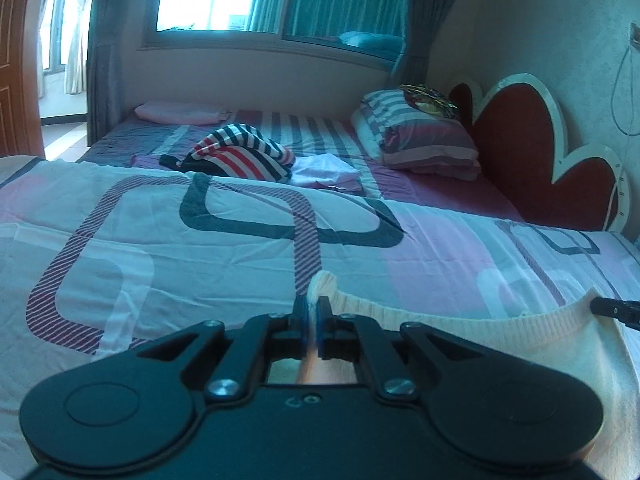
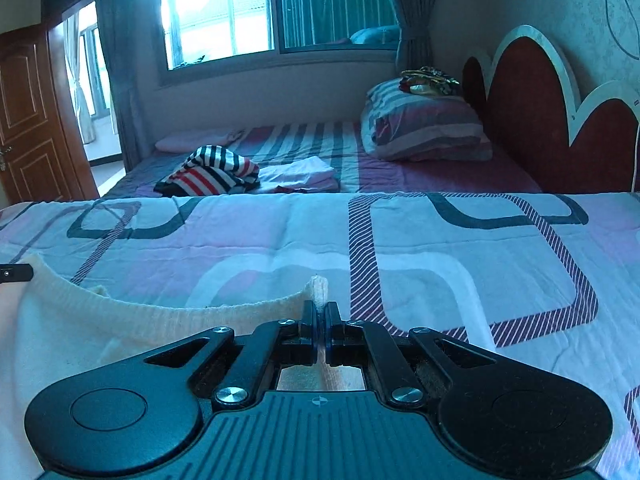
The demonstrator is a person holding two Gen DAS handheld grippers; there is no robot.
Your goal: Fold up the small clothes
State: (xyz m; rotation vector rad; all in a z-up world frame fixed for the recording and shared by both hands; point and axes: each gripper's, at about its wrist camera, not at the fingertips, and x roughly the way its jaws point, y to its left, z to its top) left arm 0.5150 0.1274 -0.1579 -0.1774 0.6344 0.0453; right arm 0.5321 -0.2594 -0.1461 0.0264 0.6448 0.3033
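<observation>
A cream knit garment with a ribbed edge is stretched between both grippers just above the patterned quilt. My left gripper is shut on its left corner, which pokes up between the jaws. My right gripper is shut on its right corner; the garment hangs to the left in that view. The right gripper's tip shows at the right edge of the left wrist view, and the left gripper's tip at the left edge of the right wrist view.
Beyond the quilt lie a striped garment heap, a folded white cloth and a pink folded cloth. A striped pillow rests against the heart-shaped headboard. A wooden door stands at left.
</observation>
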